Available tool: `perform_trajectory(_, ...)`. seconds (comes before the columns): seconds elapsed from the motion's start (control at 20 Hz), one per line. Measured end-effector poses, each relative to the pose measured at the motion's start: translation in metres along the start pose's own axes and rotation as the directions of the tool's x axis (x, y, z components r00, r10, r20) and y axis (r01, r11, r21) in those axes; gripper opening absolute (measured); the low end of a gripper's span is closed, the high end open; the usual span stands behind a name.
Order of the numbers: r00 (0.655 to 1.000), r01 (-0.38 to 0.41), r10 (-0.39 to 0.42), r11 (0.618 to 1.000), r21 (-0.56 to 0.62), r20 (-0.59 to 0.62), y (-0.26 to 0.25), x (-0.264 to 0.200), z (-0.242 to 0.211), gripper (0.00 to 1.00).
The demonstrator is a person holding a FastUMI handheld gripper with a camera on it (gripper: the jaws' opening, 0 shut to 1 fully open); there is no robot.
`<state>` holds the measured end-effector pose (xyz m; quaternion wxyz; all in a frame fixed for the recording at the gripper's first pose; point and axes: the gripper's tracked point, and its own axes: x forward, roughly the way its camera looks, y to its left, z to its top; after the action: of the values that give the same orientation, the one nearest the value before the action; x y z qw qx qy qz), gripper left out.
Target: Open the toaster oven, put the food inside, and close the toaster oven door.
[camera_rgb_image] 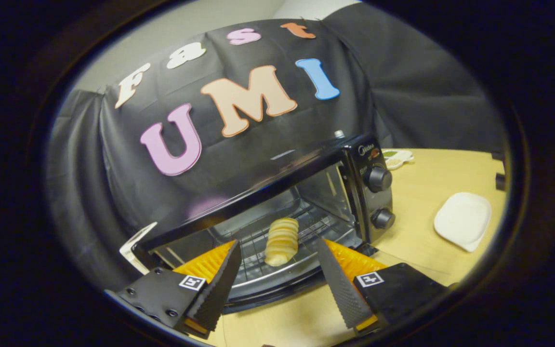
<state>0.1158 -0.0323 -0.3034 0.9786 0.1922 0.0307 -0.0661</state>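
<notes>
One pastry roll (pixel 281 242) lies on the wire rack (pixel 258 250) inside the open toaster oven (pixel 306 193), between and just beyond the released, spread fingers of the hand-held gripper (pixel 277 284). Judging from this, shutting the door could jolt the roll, or a finger could snag the rack. The door itself is largely hidden below the fingers; a white dish (pixel 463 219) sits apart on the tabletop (pixel 431 183).

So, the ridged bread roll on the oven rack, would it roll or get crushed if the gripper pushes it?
The bread roll looks long and rounded, so a sideways push would probably roll it along the wire rack. Its ridged, pale crust suggests something soft and light, likely to dent under firm pressure. The gripper is open, with the roll beyond its fingers.
</notes>
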Motion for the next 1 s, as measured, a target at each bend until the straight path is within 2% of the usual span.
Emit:
perform_trajectory(0.25, 0.994, -0.008, -0.009, 0.986, -0.165, -0.108, -0.009, -0.047, -0.014, 0.97)
perform_trajectory(0.5, 0.971, -0.007, -0.084, 0.926, -0.377, -0.223, -0.034, -0.092, -0.043, 0.98)
perform_trajectory(1.0, 0.940, 0.027, -0.152, 0.926, -0.378, -0.305, -0.087, -0.144, -0.091, 0.98)
